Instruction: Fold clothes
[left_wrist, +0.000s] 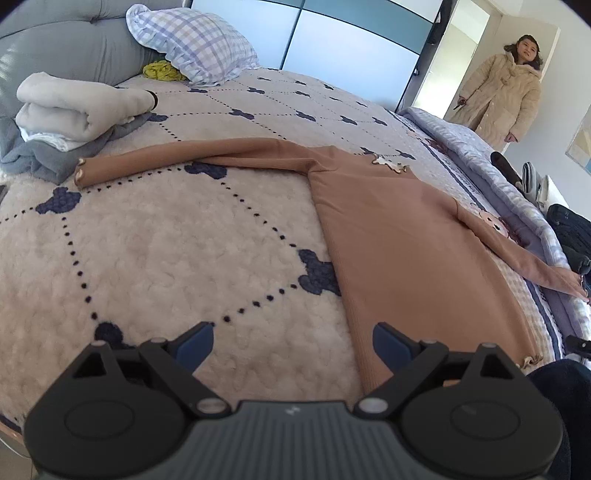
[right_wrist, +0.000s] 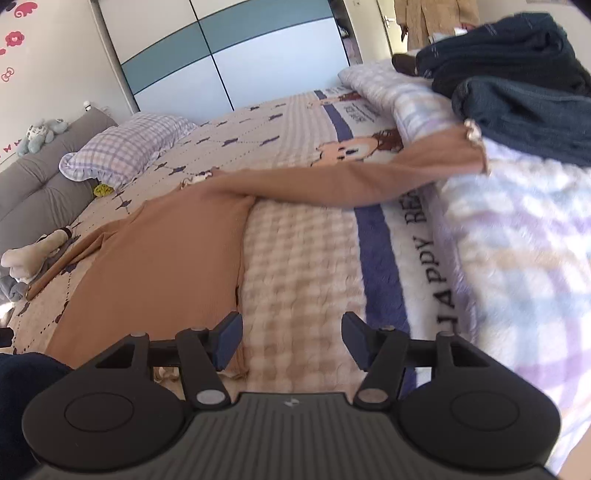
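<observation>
My claws carry blue pads (left_wrist: 195, 345) on black fingers. The top (left_wrist: 399, 236) is plain tan. The blanket (left_wrist: 166, 240) is cream with navy dotted lines and navy motifs. The pillow (left_wrist: 192, 40) is lilac-and-white check. The folded sweater (left_wrist: 81, 107) is light grey. The wardrobe (right_wrist: 221, 48) shows teal and white panels.

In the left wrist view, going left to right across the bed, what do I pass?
Folded grey-white clothes pile → yellow cloth → checked pillow → brown top → person in a beige coat.
</observation>
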